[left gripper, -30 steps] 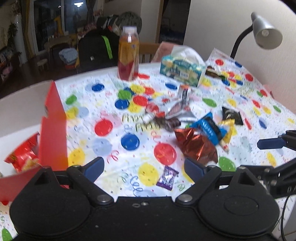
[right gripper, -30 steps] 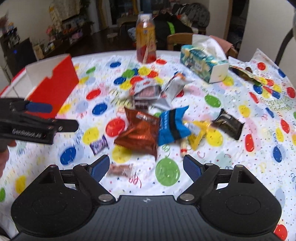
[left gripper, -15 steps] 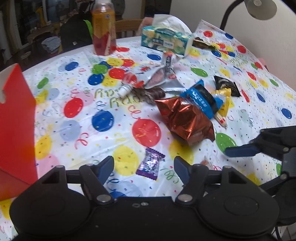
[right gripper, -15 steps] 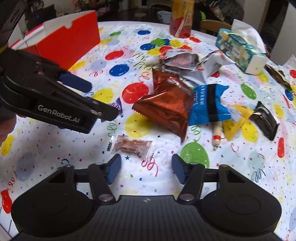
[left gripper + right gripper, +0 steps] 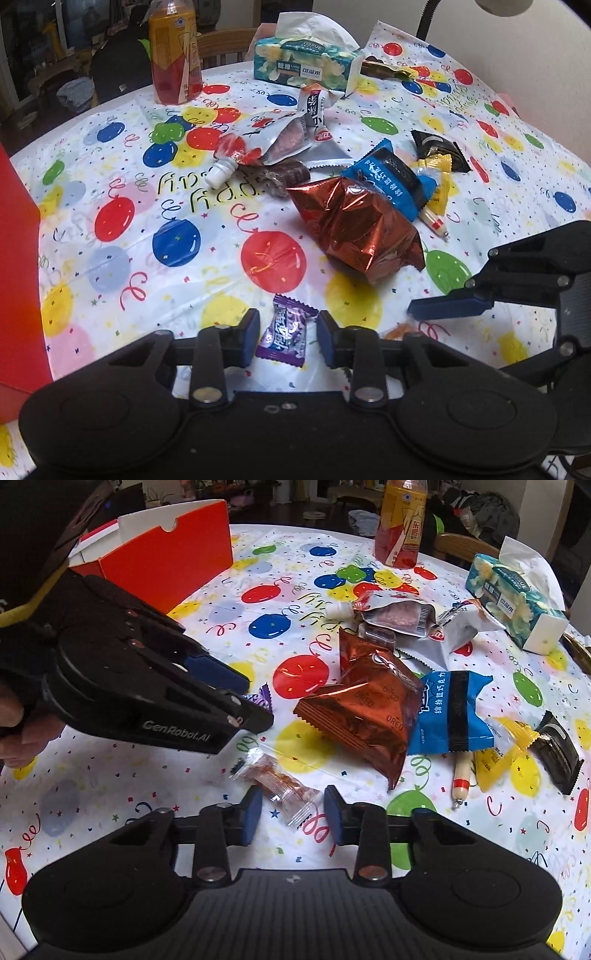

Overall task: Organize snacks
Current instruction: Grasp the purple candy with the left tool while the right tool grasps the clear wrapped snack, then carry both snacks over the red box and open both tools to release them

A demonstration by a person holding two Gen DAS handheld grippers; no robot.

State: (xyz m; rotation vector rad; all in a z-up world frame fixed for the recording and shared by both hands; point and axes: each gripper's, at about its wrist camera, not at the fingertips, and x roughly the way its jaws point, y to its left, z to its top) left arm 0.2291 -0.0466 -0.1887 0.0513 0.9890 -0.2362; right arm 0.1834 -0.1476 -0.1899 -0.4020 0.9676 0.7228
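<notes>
A purple-wrapped candy (image 5: 283,332) lies on the balloon-print tablecloth (image 5: 177,236). My left gripper (image 5: 286,339) is open and narrowed, with a blue pad close on each side of the candy. In the right wrist view a corner of that candy (image 5: 264,698) shows between the left gripper's tips. A clear-wrapped orange-brown candy (image 5: 276,782) lies flat, its near end between the pads of my open right gripper (image 5: 293,814). The red box (image 5: 166,561) stands open at the far left of the table.
A copper foil bag (image 5: 365,716), blue packet (image 5: 454,712), yellow packet (image 5: 506,753), black packet (image 5: 557,746), sausage stick (image 5: 461,779) and silver pouches (image 5: 395,613) lie in a pile mid-table. A drink bottle (image 5: 173,51) and tissue box (image 5: 303,66) stand behind. A hand (image 5: 18,734) holds the left gripper.
Both grippers came forward and down toward the table and narrowed their fingers. The left now straddles the purple candy, and the right has reached the clear-wrapped candy.
</notes>
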